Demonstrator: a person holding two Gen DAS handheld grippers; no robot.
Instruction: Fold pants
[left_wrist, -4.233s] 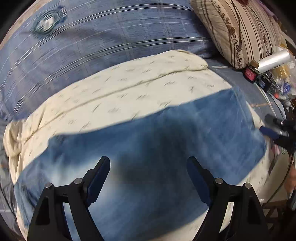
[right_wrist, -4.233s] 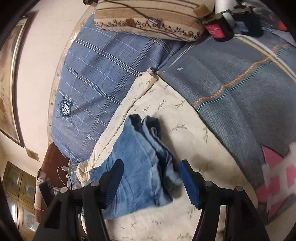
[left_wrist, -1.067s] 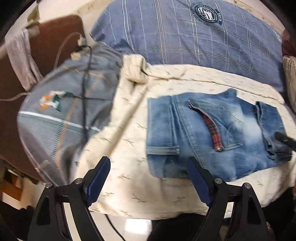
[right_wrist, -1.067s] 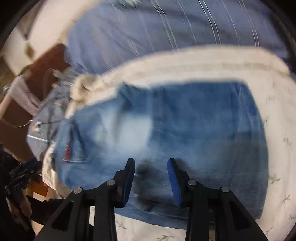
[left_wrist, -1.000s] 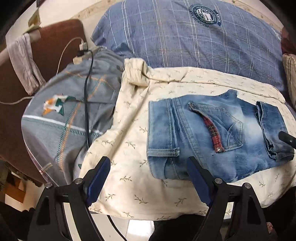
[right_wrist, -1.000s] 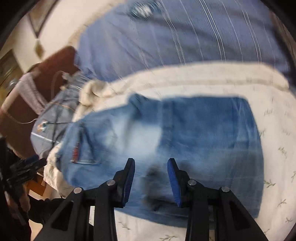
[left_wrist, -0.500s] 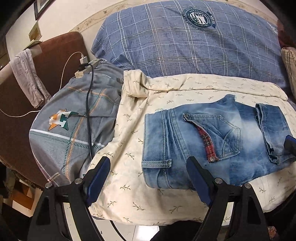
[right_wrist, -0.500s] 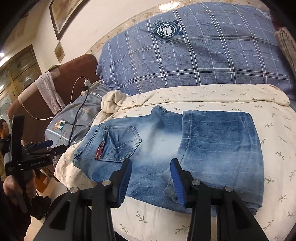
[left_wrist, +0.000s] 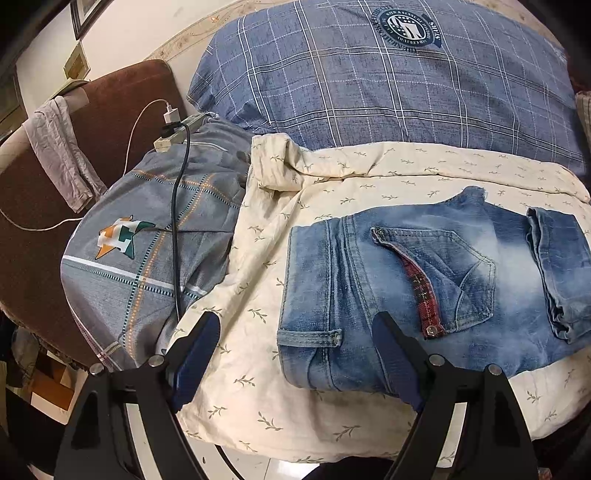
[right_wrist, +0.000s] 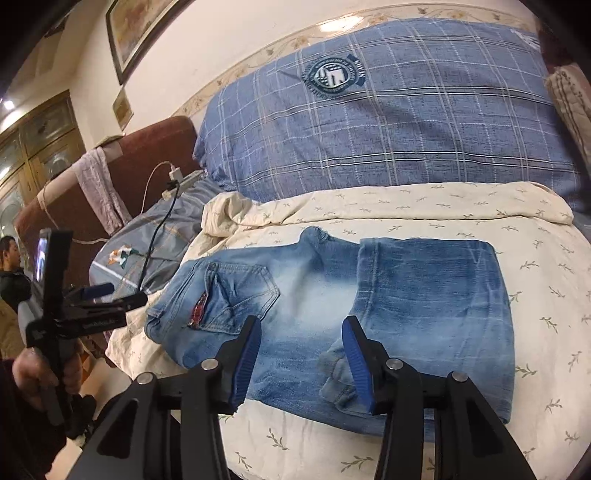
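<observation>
The blue jeans lie folded on a cream leaf-print sheet. The waistband and a back pocket with red plaid trim are at the left. The leg ends are folded over at the right. My left gripper is open and empty, held back above the waistband end near the bed's front edge. My right gripper is open and empty, hovering above the jeans' front edge by the fold. The left gripper also shows in the right wrist view, off the bed's left side.
A blue plaid pillow lies behind the jeans. A grey quilt with a black cable and a power strip lies at the left, against a brown headboard. A person stands far left.
Both grippers have pulled back and up from the jeans. The right gripper opened wider. The jeans now lie still, folded, on the sheet.
</observation>
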